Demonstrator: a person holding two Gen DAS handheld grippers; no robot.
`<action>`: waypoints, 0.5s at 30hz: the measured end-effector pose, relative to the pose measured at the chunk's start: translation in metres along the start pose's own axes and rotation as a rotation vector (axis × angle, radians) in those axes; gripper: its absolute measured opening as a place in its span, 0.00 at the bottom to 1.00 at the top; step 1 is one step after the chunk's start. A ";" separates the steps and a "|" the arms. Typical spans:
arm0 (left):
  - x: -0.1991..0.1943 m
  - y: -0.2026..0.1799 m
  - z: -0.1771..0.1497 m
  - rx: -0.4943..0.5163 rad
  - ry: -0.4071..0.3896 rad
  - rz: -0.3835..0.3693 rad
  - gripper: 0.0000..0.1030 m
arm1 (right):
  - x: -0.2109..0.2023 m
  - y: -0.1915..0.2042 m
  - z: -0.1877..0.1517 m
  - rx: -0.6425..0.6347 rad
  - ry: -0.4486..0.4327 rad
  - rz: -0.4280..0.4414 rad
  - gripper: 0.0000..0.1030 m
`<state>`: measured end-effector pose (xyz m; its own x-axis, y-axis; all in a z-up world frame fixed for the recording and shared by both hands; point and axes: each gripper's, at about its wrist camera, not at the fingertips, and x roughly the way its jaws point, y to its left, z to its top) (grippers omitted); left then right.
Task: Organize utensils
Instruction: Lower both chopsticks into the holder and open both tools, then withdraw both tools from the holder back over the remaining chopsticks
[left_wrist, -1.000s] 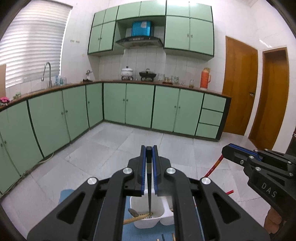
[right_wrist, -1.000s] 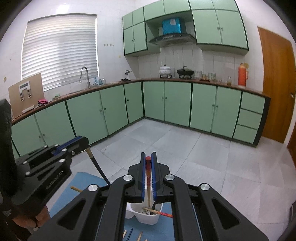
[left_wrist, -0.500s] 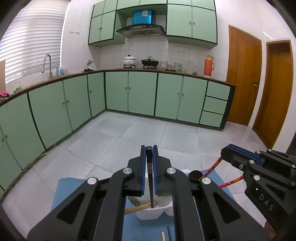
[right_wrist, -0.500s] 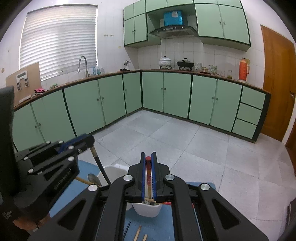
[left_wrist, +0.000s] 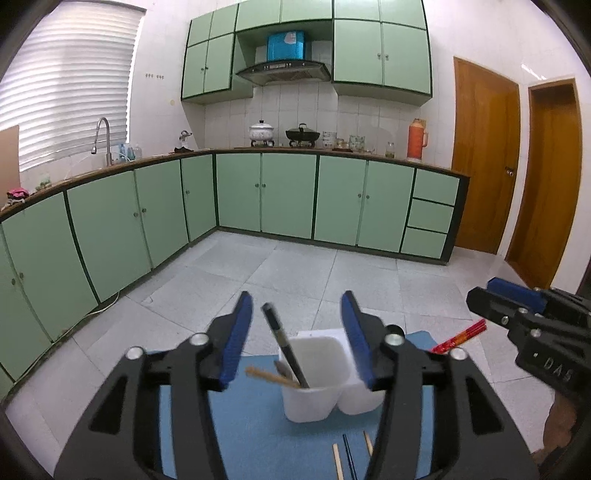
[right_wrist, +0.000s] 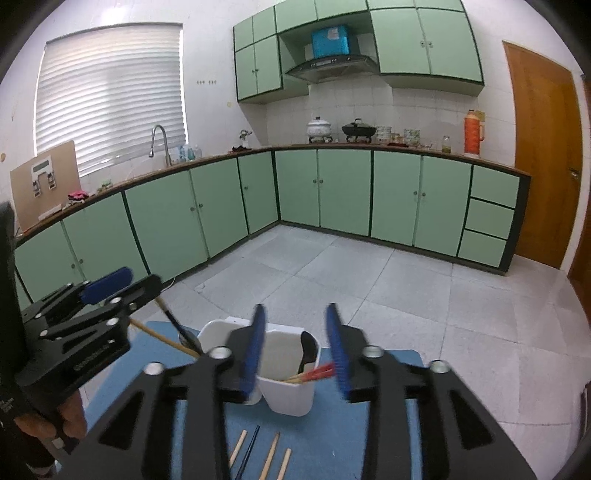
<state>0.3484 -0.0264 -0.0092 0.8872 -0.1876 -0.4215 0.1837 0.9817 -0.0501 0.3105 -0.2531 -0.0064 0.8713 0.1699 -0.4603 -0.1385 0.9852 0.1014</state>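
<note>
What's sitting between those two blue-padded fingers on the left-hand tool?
In the left wrist view, a dark chopstick leans between the just-opened fingers, touching neither, its lower end inside the white holder.

Two wrist fisheyes, each looking forward and slightly downward along its tongs, close above the white utensil holder (left_wrist: 317, 376) (right_wrist: 291, 387); both share blue mat (left_wrist: 255, 424) (right_wrist: 332, 439) and green kitchen cabinets (left_wrist: 288, 195) (right_wrist: 343, 188).

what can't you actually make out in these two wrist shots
- Left wrist view: the right-hand compartment of the white holder is hidden by the left gripper's finger.
- Both views: the loose chopsticks on the blue mat are cut off by the bottom edge.
- Right wrist view: the right gripper's pads are motion-blurred.
- Jars on the far counter: too small to identify.
</note>
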 end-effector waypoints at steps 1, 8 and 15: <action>-0.007 0.002 -0.003 -0.007 -0.008 -0.001 0.57 | -0.007 -0.001 -0.003 0.004 -0.012 0.001 0.48; -0.054 0.006 -0.026 -0.003 -0.070 -0.001 0.79 | -0.044 0.007 -0.029 -0.018 -0.065 -0.017 0.78; -0.095 0.011 -0.066 0.002 -0.062 0.022 0.87 | -0.073 0.022 -0.071 -0.044 -0.059 -0.029 0.88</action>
<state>0.2379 0.0044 -0.0291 0.9155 -0.1677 -0.3656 0.1648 0.9855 -0.0396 0.2101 -0.2421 -0.0333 0.9015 0.1404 -0.4093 -0.1320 0.9900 0.0489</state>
